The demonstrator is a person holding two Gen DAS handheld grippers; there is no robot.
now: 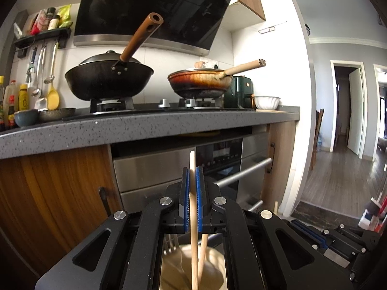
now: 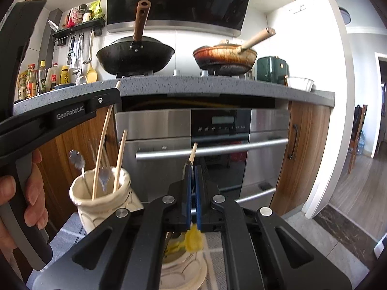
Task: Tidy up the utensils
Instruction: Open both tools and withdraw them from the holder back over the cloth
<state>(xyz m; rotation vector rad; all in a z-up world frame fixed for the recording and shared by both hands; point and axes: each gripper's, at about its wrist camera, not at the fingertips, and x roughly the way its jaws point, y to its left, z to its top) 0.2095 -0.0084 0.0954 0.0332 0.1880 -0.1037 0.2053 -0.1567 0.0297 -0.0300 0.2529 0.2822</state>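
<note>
My left gripper point(image 1: 192, 169) is shut on a pale wooden chopstick point(image 1: 193, 217) that stands nearly upright, its lower end inside a cream ceramic holder point(image 1: 212, 263). A second chopstick point(image 1: 203, 249) and a fork point(image 1: 170, 244) stand in that holder. In the right wrist view the same holder point(image 2: 101, 200) sits at left under the left gripper point(image 2: 111, 101), which a hand point(image 2: 33, 193) grips. My right gripper point(image 2: 192, 166) is shut on a wooden-handled utensil point(image 2: 193, 153) with a yellow end point(image 2: 193, 240), above a second cream jar point(image 2: 183, 273).
Straight ahead is a steel oven point(image 2: 217, 130) with bar handles under a grey speckled counter point(image 1: 121, 130). A black wok point(image 1: 108, 79) and a frying pan point(image 1: 200, 82) sit on the hob. Bottles point(image 2: 36, 77) stand at left. A grey mat point(image 2: 67, 236) lies under the jars.
</note>
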